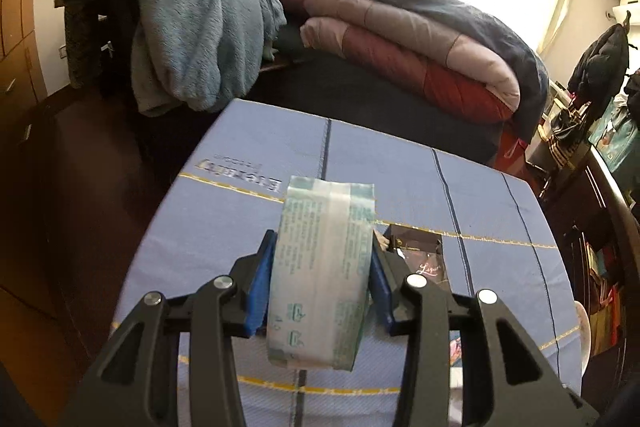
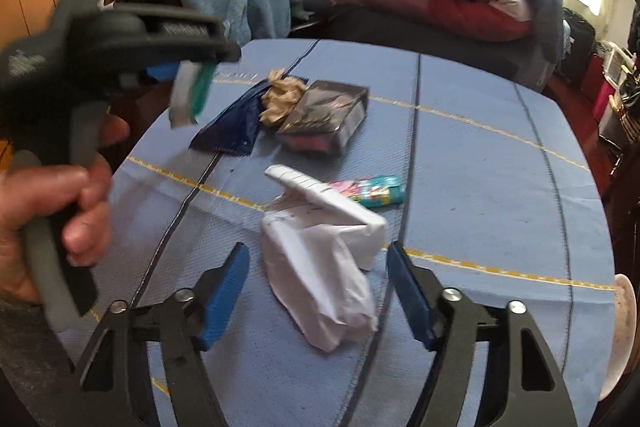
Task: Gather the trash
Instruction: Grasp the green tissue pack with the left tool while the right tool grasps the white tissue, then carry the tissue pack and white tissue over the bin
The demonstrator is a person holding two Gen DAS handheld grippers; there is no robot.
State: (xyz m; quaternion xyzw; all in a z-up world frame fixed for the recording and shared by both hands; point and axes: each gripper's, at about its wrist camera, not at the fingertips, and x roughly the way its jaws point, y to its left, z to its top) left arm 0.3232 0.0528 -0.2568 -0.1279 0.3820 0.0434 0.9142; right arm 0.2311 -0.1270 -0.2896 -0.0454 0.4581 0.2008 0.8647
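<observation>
My left gripper point(image 1: 322, 251) is shut on a white and green plastic packet point(image 1: 324, 267), held above the blue tablecloth point(image 1: 248, 147). In the right wrist view the left gripper point(image 2: 180, 75) shows blurred at the upper left with the packet point(image 2: 190, 95) in it. My right gripper point(image 2: 318, 263) is open, its jaws either side of crumpled white paper point(image 2: 324, 263) on the cloth. Beyond lie a colourful wrapper point(image 2: 372, 191), a dark box point(image 2: 324, 119), a crumpled brown paper point(image 2: 282, 97) and a dark blue wrapper point(image 2: 232, 127).
A bed with folded red and pink quilts point(image 1: 420, 47) and a blue blanket point(image 1: 192, 27) stands behind the table. Wooden cabinets point(image 1: 16, 27) are at the left. Shelves and bags point(image 1: 600, 131) are at the right. A pale round rim point(image 2: 624, 327) sits at the table's right edge.
</observation>
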